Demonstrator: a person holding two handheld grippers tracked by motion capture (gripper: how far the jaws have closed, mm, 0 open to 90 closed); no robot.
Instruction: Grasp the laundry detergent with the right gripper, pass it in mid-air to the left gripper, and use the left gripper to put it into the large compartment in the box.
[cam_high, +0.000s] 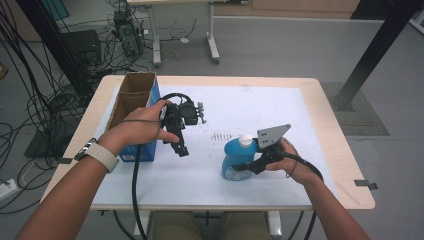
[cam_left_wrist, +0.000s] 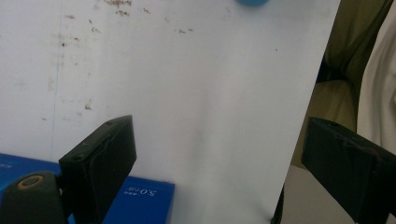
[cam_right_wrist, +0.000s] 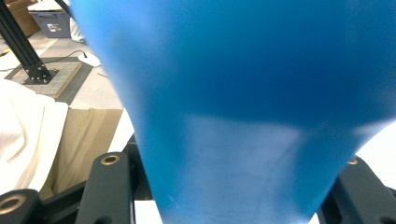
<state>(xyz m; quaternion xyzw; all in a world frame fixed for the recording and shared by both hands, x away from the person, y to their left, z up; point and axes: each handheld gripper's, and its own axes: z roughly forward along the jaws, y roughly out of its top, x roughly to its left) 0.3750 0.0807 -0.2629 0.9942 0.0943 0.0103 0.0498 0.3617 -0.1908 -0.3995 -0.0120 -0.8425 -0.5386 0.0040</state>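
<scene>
Nearest: right gripper (cam_high: 245, 167) is clamping the blue bottle (cam_high: 235, 157), which is standing upright on the white mat (cam_high: 260, 115).
Jaws are pressing both sides of the bottle's body. Farther left, the left gripper (cam_high: 181, 147) is hanging wide, holding nothing, beside the blue cardboard box (cam_high: 135, 100) at the mat's left edge.

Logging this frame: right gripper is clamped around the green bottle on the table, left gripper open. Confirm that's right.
Not quite: the bottle is blue, not green, as the right gripper view shows. The right gripper is around it on the table; the left gripper is open.
</scene>
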